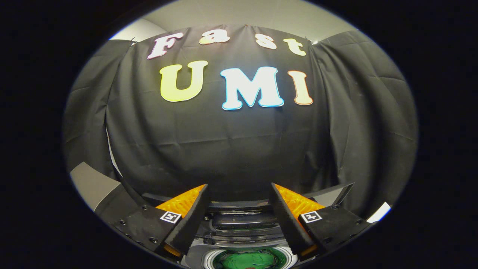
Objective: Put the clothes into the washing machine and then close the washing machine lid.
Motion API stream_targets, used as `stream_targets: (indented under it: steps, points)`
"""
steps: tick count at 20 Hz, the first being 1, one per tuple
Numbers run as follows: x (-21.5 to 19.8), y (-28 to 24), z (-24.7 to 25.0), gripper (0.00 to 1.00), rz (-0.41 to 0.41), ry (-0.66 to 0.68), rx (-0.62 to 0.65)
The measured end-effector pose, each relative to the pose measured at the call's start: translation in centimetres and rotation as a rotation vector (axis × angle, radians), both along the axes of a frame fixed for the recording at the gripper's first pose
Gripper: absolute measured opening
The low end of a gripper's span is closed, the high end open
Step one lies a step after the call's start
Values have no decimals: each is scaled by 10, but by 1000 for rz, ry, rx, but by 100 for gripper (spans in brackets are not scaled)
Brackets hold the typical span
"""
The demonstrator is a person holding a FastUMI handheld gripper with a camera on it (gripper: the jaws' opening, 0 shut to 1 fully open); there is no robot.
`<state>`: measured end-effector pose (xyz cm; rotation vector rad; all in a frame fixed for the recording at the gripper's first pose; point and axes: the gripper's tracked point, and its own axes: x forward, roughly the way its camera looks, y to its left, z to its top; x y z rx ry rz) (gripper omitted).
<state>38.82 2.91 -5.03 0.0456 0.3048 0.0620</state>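
Gripper (239,188) — fingers spread wide, holding nothing, raised level above the washer (242,224) — green clothes (250,259) in its drum below.

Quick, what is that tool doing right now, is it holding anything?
Tool: open, holding nothing; its fingers are spread apart above the washing machine, with green clothes lying in the drum below.

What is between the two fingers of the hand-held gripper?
In the gripper view, the open hand-held gripper holds nothing; below its gap lie the washing machine's dark raised lid and green clothes inside the round drum.
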Motion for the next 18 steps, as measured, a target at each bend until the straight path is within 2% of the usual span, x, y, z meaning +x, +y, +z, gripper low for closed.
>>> stream_targets:
  steps: [18]
  points:
    - [-72,-5,-8,100,19,-32,-9]
